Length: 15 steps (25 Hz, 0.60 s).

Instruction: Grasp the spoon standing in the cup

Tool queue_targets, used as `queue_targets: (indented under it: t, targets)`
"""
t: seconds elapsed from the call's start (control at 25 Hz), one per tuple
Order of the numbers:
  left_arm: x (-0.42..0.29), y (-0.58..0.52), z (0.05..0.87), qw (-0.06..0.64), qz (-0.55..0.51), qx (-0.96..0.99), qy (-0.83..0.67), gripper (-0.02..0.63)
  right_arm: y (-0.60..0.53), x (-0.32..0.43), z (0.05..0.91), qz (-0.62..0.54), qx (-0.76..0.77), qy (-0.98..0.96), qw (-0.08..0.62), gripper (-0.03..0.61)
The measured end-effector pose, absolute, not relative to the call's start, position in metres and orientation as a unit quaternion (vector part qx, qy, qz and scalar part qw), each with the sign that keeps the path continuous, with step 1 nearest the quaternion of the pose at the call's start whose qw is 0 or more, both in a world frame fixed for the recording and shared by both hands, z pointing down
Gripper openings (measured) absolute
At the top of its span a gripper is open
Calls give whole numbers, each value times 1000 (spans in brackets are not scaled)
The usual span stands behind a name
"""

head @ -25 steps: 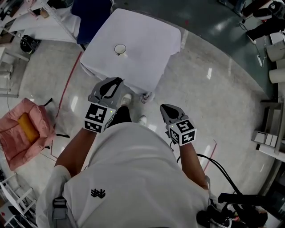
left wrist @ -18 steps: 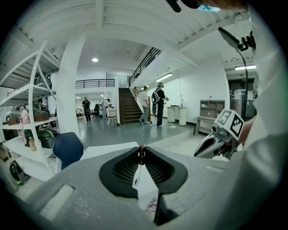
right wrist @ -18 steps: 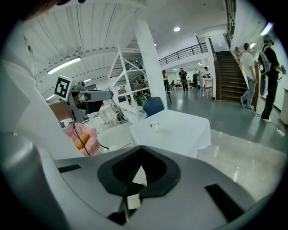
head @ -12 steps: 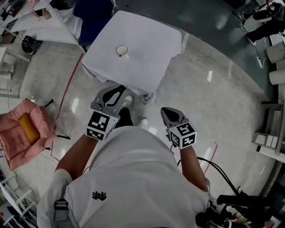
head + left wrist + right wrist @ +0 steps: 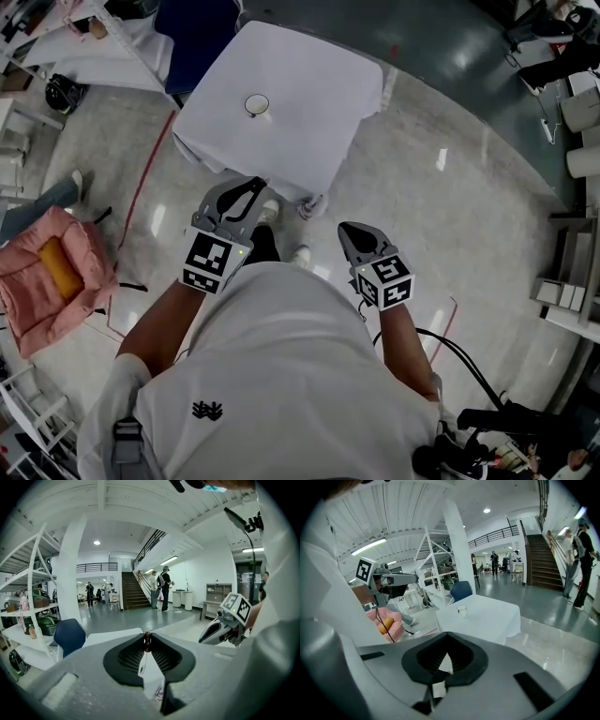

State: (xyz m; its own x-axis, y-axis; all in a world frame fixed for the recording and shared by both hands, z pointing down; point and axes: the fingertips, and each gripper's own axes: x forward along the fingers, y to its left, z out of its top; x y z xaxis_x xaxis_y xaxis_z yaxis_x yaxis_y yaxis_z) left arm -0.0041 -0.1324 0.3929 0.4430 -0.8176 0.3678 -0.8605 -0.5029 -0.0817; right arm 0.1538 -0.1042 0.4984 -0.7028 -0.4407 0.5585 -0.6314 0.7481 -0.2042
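A small cup (image 5: 255, 105) stands on the white-clothed table (image 5: 309, 103) ahead of me, well beyond both grippers. The right gripper view also shows the cup (image 5: 461, 610) on the table (image 5: 492, 618). The spoon is too small to make out in any view. My left gripper (image 5: 256, 182) hangs over the floor just short of the table's near edge, tips touching, nothing held. In its own view the left gripper (image 5: 147, 636) covers the cup. My right gripper (image 5: 345, 226) sits further back and to the right, shut and empty, as its own view of the right gripper (image 5: 447, 633) confirms.
A pink bag (image 5: 47, 272) with something yellow in it lies on the floor at the left. A passer-by's leg (image 5: 42, 204) is beside it. A blue chair (image 5: 192, 37) stands behind the table. Shelving (image 5: 567, 281) lines the right side. Cables (image 5: 450, 352) trail near my right.
Both grippers sit slightly lower in the head view than a second ago, still shut. A passer-by's leg has come in at the left edge.
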Motion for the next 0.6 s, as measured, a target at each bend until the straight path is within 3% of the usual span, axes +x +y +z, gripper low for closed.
queue_targets:
  t: [0.6]
  targets:
    - [-2,-144,398,62,182,850,-490,54,-112,153,505,199,295,-900,251,8]
